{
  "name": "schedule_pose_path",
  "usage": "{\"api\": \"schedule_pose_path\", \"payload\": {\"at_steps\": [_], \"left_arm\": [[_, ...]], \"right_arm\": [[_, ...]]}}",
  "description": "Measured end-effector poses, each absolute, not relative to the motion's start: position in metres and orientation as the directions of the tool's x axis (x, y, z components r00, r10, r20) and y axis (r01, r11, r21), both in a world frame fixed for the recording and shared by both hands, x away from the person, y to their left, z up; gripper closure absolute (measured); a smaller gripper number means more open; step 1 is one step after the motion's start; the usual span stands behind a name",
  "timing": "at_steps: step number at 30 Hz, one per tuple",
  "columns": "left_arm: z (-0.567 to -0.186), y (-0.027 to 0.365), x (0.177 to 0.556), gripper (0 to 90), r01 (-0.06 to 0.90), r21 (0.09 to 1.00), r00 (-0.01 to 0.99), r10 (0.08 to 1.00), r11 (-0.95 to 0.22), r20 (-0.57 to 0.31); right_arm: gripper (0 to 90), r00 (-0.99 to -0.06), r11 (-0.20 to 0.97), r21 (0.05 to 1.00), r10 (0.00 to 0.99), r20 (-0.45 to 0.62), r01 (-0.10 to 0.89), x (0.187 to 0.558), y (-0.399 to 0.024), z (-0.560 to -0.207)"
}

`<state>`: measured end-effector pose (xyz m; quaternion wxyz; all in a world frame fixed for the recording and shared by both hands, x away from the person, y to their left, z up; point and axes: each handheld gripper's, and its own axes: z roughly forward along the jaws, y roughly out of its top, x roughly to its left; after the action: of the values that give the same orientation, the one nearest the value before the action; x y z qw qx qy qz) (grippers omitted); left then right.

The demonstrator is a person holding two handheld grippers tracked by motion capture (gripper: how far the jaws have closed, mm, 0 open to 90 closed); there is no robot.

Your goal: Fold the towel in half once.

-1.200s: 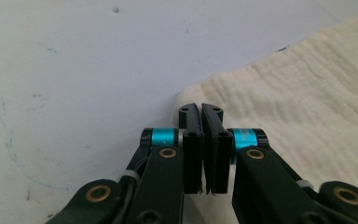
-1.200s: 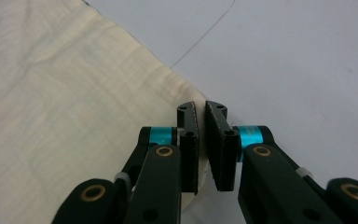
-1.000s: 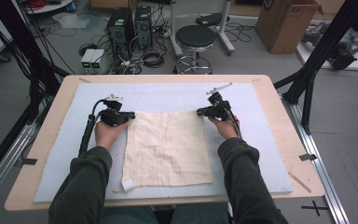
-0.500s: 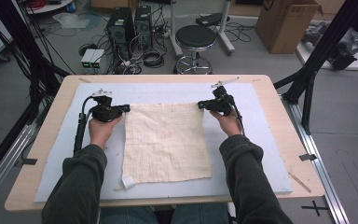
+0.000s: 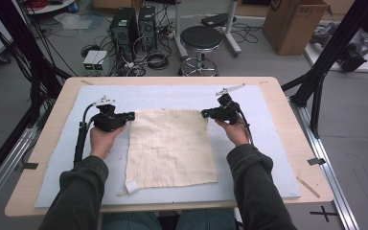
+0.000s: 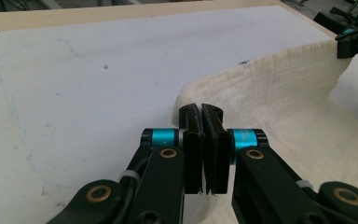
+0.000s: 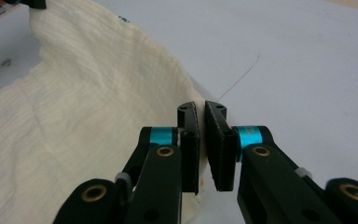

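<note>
A: What's the setting?

B: A lab floor with computer towers (image 5: 134, 26), a round stool (image 5: 200, 39) and a cardboard box (image 5: 294, 24) behind a wooden surface (image 5: 52, 143) that is covered by a pale blue mat (image 5: 172, 96).

A: And what lies on the mat?

B: A cream cloth (image 5: 170, 146), spread nearly flat in the middle of the mat, roughly square, with a small white tag (image 5: 132, 187) at its near left corner.

A: Where are the person's hands?

B: At the cloth's two far corners. The left hand-held gripper (image 5: 130, 115) is at the far left corner and the right hand-held gripper (image 5: 205, 113) at the far right corner, both pointing inward toward each other.

A: Are they gripping?

B: Yes. In the left gripper view the left hand-held gripper's jaws are pressed together on the cloth's corner, and the fabric's edge rises off the mat from there across to the other gripper. In the right gripper view the right hand-held gripper's jaws are also clamped on cloth, with the corner pinched between the pads and only a thin gap at the tips.

A: How does the far edge look?

B: Lifted a little and drawn fairly straight between the two grips, while the rest of the cloth lies on the mat.
</note>
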<state>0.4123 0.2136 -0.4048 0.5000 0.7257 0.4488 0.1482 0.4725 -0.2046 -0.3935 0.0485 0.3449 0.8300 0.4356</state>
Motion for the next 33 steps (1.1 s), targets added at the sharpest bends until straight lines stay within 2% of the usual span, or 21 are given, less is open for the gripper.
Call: {"api": "schedule_pose_path", "payload": {"at_steps": [10, 19, 25, 33], "left_arm": [[-0.402, 0.217, 0.393, 86.6, 0.478, 0.873, 0.592, 0.77, -0.1, -0.237], [-0.397, 0.212, 0.381, 86.7, 0.454, 0.876, 0.63, 0.755, -0.166, -0.183], [-0.403, 0.22, 0.37, 86.7, 0.456, 0.878, 0.626, 0.754, -0.144, -0.201], [-0.406, 0.222, 0.356, 86.6, 0.442, 0.881, 0.652, 0.736, -0.172, -0.184]], "right_arm": [[84.2, -0.777, 0.363, 0.773, 0.577, 0.252, 0.52, 0.458, -0.212, -0.396], [84.2, -0.788, 0.357, 0.779, 0.554, 0.269, 0.516, 0.444, -0.219, -0.397], [84.2, -0.804, 0.355, 0.794, 0.534, 0.261, 0.494, 0.439, -0.22, -0.391], [84.2, -0.83, 0.39, 0.794, 0.504, 0.24, 0.466, 0.427, -0.216, -0.385]]}}
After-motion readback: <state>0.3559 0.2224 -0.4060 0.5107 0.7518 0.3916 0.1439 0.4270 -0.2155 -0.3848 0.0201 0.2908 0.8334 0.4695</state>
